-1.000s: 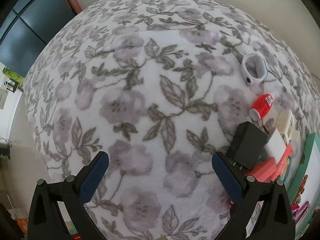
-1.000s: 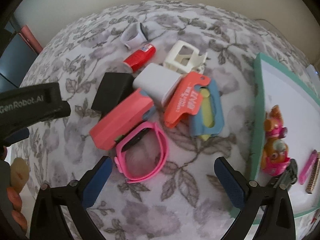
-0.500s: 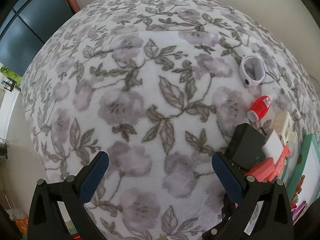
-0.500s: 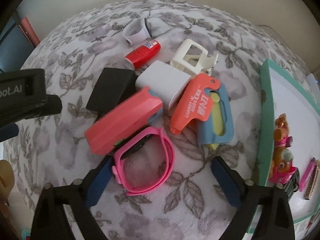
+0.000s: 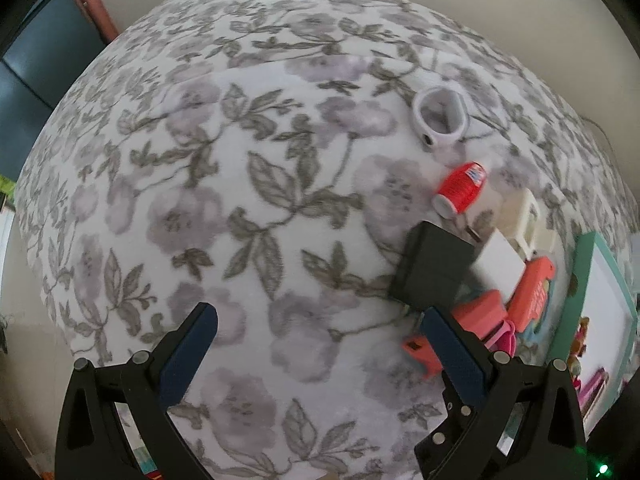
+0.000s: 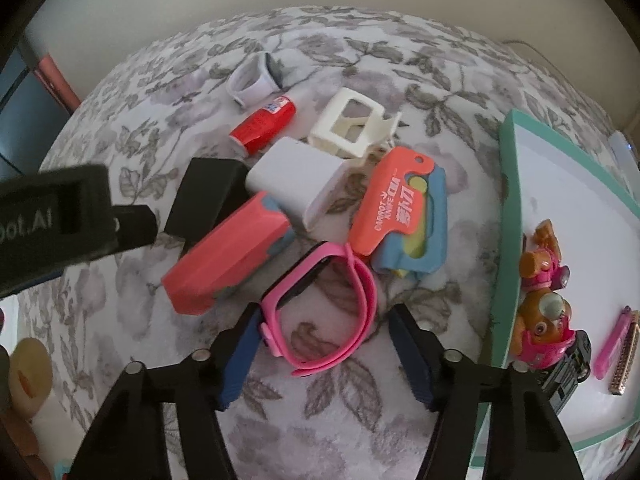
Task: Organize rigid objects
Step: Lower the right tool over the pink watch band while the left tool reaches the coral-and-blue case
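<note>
My right gripper [image 6: 324, 344] closing around the pink watch [image 6: 320, 304], pads not yet pressing, toys piled behind

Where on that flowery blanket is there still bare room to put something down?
The widest bare stretch of the floral blanket lies left of the black box and white band. The tray is bare in its upper half. It is crowded from the red tube down to the pink watch.

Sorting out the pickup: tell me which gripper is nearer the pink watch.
Right. The right gripper straddles the pink watch, jaws closing around its band. The left gripper hovers over bare floral cloth, beside the pile.
</note>
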Motion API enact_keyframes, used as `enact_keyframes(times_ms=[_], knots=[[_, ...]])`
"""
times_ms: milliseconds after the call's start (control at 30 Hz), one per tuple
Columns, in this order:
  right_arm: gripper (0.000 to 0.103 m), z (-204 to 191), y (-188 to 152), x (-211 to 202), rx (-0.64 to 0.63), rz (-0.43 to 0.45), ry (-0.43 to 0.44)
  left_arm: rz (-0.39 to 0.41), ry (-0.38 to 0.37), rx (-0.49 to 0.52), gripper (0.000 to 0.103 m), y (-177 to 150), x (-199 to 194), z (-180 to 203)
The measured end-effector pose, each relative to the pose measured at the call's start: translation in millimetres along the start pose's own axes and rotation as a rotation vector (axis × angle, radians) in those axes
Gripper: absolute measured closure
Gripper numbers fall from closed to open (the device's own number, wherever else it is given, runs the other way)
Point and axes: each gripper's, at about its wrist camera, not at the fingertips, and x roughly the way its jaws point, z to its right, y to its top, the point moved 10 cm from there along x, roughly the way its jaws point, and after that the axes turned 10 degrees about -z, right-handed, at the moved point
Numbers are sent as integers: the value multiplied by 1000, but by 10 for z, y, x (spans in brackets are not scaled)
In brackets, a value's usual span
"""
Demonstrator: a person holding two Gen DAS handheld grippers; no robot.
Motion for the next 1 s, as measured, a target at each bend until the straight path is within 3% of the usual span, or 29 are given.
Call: enact_keyframes(times_ms=[67,300,433,800,1000], knots=[[44,52,8,-24,12,-1,13,-6,-27,18,0,-17,-7,82],[45,264,-20,-75,56,-8,51,-20,-60,70,0,-70,-17,263],[45,356,-90,-127,87,-14,59,-41,-116,102,0,-52,23,383],[46,416,-198,-219,78,-18,64,-10,-63,203,5,-78,85,731],[45,413,-210,-222,69,-26,60,-33,-33,247,6,-125,199,872]])
